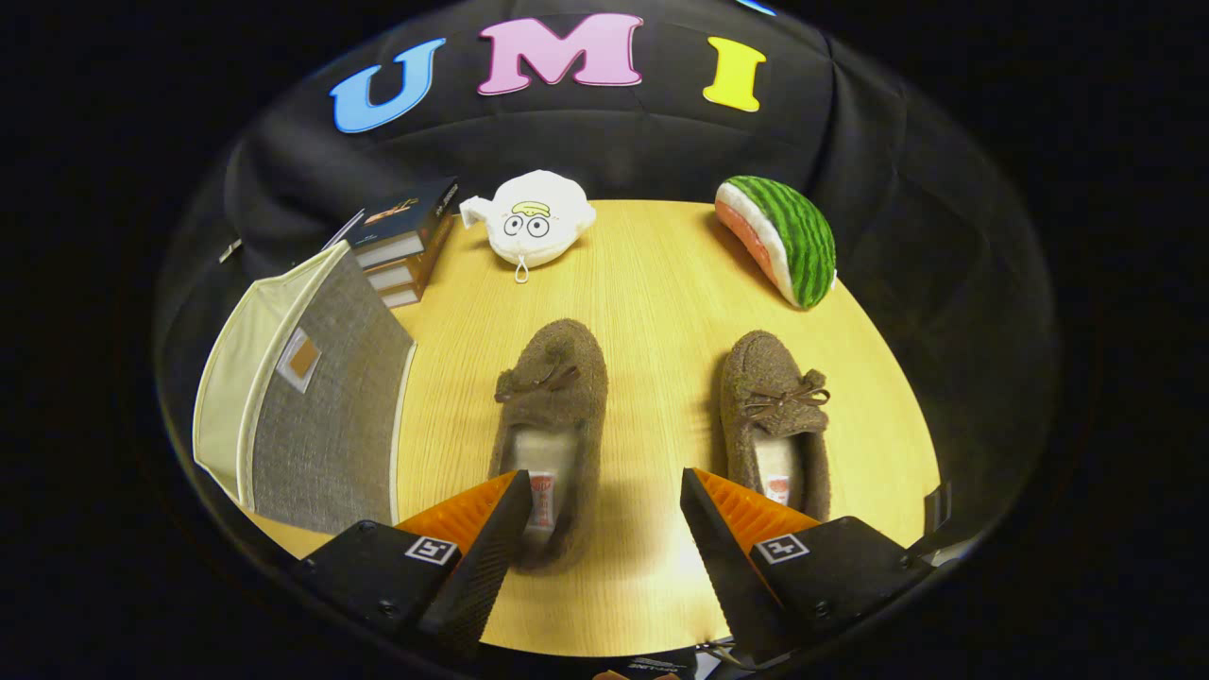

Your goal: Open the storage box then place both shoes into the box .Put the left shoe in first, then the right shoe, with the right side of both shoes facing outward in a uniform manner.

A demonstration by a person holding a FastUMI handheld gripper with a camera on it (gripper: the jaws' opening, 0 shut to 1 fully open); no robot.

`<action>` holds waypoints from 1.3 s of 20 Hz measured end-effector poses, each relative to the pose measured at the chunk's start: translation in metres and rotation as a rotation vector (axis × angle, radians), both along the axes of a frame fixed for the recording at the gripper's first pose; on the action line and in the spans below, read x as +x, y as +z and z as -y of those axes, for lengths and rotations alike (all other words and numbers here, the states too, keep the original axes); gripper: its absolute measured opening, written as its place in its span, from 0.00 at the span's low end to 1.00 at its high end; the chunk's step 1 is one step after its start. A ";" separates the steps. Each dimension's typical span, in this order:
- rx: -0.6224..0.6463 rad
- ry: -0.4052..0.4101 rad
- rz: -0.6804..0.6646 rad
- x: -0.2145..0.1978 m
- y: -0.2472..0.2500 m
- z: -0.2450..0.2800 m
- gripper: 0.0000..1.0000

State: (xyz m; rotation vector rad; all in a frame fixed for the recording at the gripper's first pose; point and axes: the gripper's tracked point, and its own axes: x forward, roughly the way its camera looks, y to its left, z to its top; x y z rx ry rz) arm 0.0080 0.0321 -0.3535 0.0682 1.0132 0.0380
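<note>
**Nothing boxed yet: both shoes on the table, box shut**

So far, as far as can be judged, the task has barely begun. The box (312, 416), a grey fabric one with a cream lid, stands closed; its lid has yet to be opened. Taking the box as landmark: the left shoe (553, 425) lies on the table (652, 283) just to its right, toe pointing away from the gripper (600, 505), and the right shoe (776, 420) lies further right again, well apart from the box, parallel to its mate.

The gripper's fingers are spread wide and grasp nothing; they hang above the near ends of the shoes, one finger over the left shoe's heel, the other just beside the right shoe's heel, with bare table between them.

Left to do: open the box, put in the left shoe, then the right.

Beyond the box stands a stack of books (401, 246); a white plush (534, 219) sits to the right of that, and a melon plush (784, 236) far right.
</note>
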 end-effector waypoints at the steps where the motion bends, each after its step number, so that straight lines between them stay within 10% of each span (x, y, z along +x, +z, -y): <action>1: -0.006 -0.018 -0.014 0.005 -0.009 0.003 0.98; 9: 0.078 -0.109 -0.093 0.039 -0.051 -0.004 0.95; 16: 0.119 -0.128 -0.167 0.040 -0.063 -0.022 0.17; 26: 0.248 -0.185 -0.148 0.042 -0.024 -0.016 0.05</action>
